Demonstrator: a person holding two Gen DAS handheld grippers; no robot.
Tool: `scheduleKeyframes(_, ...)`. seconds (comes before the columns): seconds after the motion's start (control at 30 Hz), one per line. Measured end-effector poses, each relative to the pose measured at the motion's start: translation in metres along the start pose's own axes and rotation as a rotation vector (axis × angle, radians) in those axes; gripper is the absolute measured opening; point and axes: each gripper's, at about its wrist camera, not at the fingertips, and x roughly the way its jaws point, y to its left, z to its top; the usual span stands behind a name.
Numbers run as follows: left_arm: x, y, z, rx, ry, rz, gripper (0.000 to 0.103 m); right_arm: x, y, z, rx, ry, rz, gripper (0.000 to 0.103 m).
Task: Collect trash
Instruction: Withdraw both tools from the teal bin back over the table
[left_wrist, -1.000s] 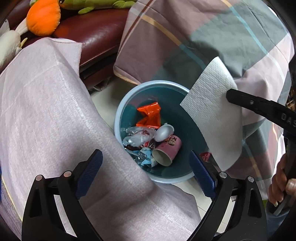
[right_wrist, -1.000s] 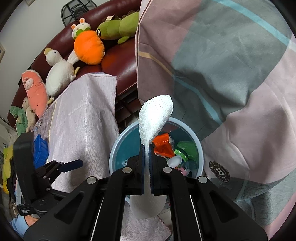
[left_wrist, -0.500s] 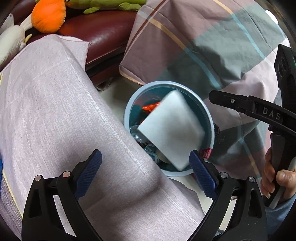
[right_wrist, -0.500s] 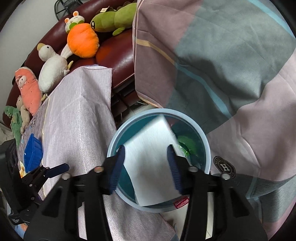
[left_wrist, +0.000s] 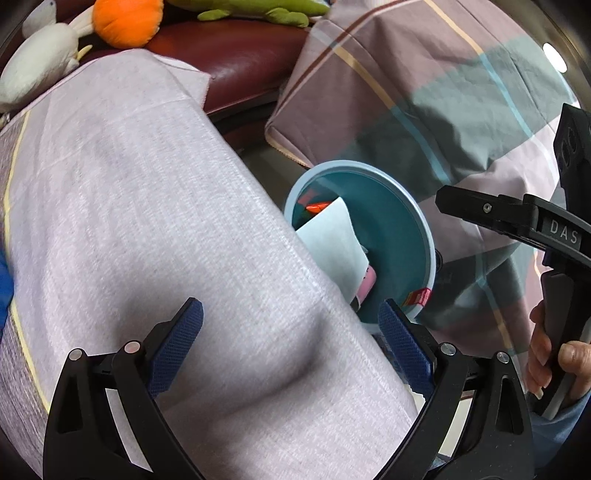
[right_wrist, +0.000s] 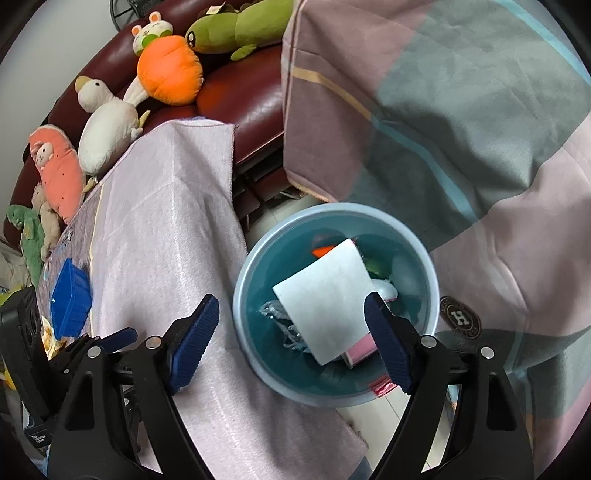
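right gripper jaws just opening, wide, nothing between | left gripper spread, empty | paper towel lying in bin, atop trash; feather-light, limp, crushable; pinch a free corner

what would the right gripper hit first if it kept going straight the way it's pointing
Most likely the white paper towel lying on the trash in the blue bin. The right gripper hangs over the bin's near left side with its jaws open and nothing between them. Depth is unclear, so it might meet the bin's rim instead.
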Motion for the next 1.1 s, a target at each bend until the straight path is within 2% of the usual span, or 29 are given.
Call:
scheduleKeyframes(0.1, -0.011, 0.004, -0.008, -0.011, -0.017, -0.002, 0.096, -0.003, 0.012, -0.005, -0.019, 0.008, 0.004, 0.081)
scheduleKeyframes(0.33, -0.034, 0.019, -0.035, -0.047, -0.045, 0.013, 0.097, -0.013, 0.044, -0.019, -0.073, 0.009, 0.013, 0.081)
scheduleKeyframes(0.8, -0.090, 0.095, -0.090, -0.188, -0.118, 0.065, 0.097, -0.022, 0.118, -0.046, -0.195, 0.030, 0.025, 0.082)
scheduleKeyframes(1.1, -0.123, 0.165, -0.137, -0.308, -0.154, 0.120, 0.097, 0.005, 0.190, -0.093, -0.334, 0.145, 0.061, 0.083)
